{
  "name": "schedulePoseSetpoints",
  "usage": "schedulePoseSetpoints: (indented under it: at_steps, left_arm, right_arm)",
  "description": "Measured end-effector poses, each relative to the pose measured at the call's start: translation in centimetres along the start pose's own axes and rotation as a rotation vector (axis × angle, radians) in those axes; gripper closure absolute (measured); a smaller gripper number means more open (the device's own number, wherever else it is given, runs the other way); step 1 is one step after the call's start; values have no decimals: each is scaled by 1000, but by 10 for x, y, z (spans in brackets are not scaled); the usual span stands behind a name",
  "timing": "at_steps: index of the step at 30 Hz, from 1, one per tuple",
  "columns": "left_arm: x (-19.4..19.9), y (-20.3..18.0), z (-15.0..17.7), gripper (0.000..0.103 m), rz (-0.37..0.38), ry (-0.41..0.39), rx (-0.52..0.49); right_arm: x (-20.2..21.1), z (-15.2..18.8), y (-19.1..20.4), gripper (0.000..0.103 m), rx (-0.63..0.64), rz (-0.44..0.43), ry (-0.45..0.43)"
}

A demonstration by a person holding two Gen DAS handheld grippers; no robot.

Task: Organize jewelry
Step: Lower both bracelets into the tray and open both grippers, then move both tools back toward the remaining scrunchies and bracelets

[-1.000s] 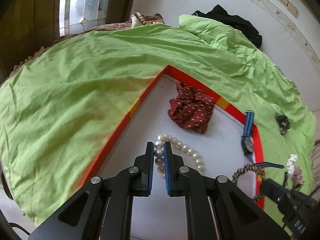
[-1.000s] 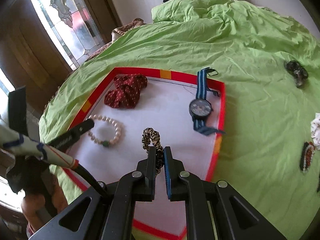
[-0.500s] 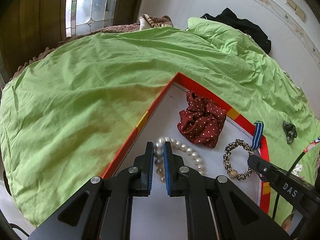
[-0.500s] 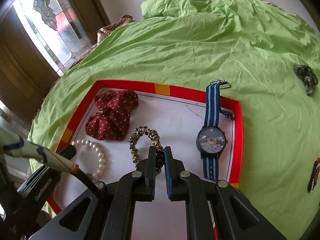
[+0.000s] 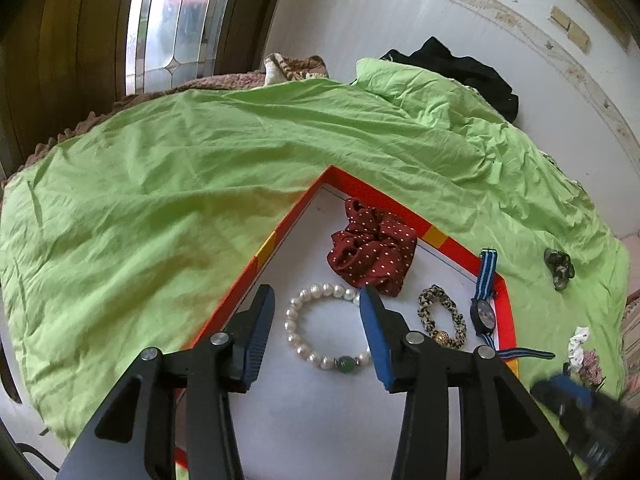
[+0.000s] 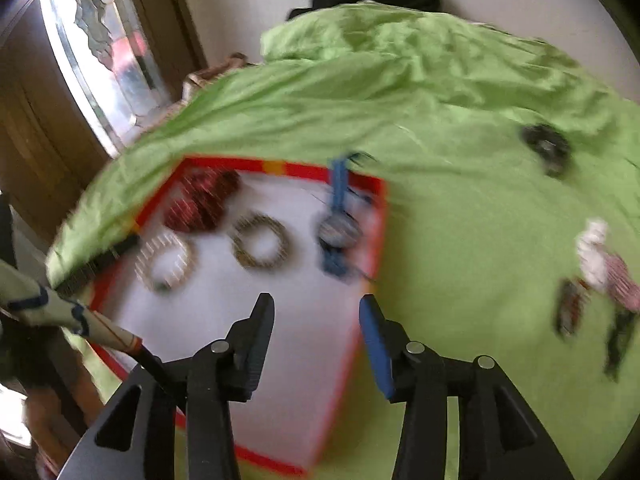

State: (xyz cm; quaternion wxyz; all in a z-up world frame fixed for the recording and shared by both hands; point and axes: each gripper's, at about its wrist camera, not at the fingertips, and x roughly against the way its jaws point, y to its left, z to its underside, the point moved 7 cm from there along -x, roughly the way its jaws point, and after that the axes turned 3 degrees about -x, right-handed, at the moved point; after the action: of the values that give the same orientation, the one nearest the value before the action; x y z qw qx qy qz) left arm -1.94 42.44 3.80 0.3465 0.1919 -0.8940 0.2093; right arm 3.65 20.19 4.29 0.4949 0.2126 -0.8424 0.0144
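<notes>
The left gripper (image 5: 316, 322) points steeply down over the near part of the tray (image 5: 256, 258), and its jaws are opening. The pearl bracelet (image 5: 326, 326) lies flat on the white tray floor directly ahead, framed between the two fingers and free of both pads; its green bead sits at the ring's 5 o'clock. Beyond it, at 1 o'clock, the red dotted scrunchie (image 5: 370, 254) rests near the tray's far corner. At 3 o'clock from the bracelet lies the leopard-print hair tie (image 5: 442, 316), and past that the striped-strap watch (image 5: 485, 300) lies against the right rim.

The right gripper (image 6: 317, 326) also tilts downward, above the tray's near right edge, and its jaws are opening with nothing between them. This view is motion-blurred, so fine detail is uncertain. The hair tie appears as a loose ring on the floor at the gripper's 11 o'clock, well apart from the fingertips. Small dark and white items (image 6: 600, 264) lie on the green bedsheet (image 6: 440, 120) at 2 to 3 o'clock, outside the tray.
</notes>
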Motion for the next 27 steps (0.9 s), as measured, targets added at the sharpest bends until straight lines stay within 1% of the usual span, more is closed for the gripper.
schedulePoseSetpoints:
  at_steps: [2, 4, 5, 6, 7, 9, 10, 13, 19, 22, 24, 26, 27]
  left_arm:
    - [5, -4, 3, 60, -4, -12, -10]
    - [11, -11, 7, 60, -3, -25, -24]
    - [13, -14, 8, 60, -5, -31, -32]
    - [16, -19, 10, 60, -10, -42, -48]
    - [20, -23, 12, 60, -17, -54, -67]
    - [23, -31, 14, 59, -27, -70, -103]
    - [24, -35, 15, 59, -36, -76, -122]
    - [25, -44, 17, 59, -56, -87, -170]
    - [24, -51, 14, 58, -66, -90, -202]
    - [24, -53, 14, 55, -88, -96, -220]
    - [25, -56, 16, 54, -106, -105, -232]
    - [28, -59, 18, 54, -131, -114, -253]
    - [30, -62, 20, 54, -146, -116, -269]
  right_arm:
    - [-1, 21, -14, 55, -15, 21, 38]
    - [-8, 37, -21, 55, -42, 12, 89]
    - [-13, 45, -24, 59, -60, -1, 118]
    - [-16, 50, -24, 68, -86, -45, 133]
    - [-17, 53, -22, 74, -108, -89, 144]
    - [-17, 53, -16, 92, -121, -128, 158]
    - [-16, 54, -12, 94, -115, -132, 162]
    - [-12, 58, -4, 94, -82, -91, 154]
    - [-5, 67, 0, 93, -110, -103, 156]
    - [-3, 64, 2, 92, -102, -108, 141]
    - [7, 63, 1, 92, -103, -118, 110]
    - [21, 63, -5, 90, -80, -97, 68]
    - [27, 63, -8, 87, -71, -81, 51]
